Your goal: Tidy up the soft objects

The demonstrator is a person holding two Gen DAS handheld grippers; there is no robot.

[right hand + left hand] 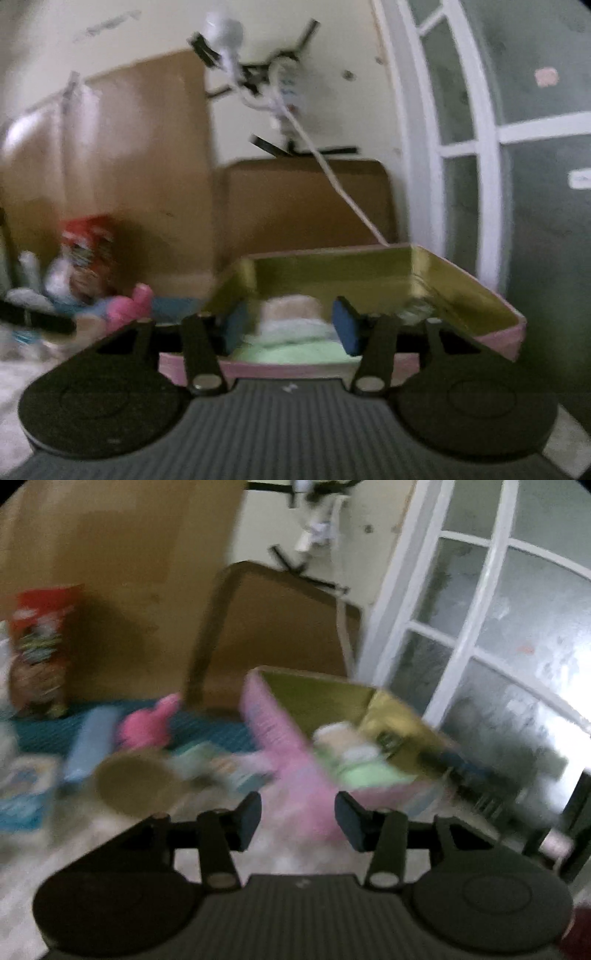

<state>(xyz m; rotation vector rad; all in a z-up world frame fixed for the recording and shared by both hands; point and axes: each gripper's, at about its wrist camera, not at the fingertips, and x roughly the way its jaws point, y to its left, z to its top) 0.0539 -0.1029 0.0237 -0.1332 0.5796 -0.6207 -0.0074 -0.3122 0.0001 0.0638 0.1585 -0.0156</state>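
Note:
A pink box [277,734] with a gold inside stands on the pale floor, and soft folded things [351,760] in white, beige and green lie in it. My left gripper [299,819] hovers just in front of the box's near corner, open, with nothing between its fingers. Left of the box lie a pink plush toy [147,723], a light blue soft roll [88,742] and a teal-white bundle [207,764], all blurred. In the right wrist view my right gripper [291,328] is over the front wall of the pink box [498,332], open. The folded soft things [291,317] lie beyond its fingertips.
A red snack bag [40,642] leans on a cardboard panel [110,572] at the back left. A brown round thing [129,782] and a blue-white pack [22,794] lie on the left. A white-framed glass door [480,627] stands right of the box. A white cable [332,173] hangs behind it.

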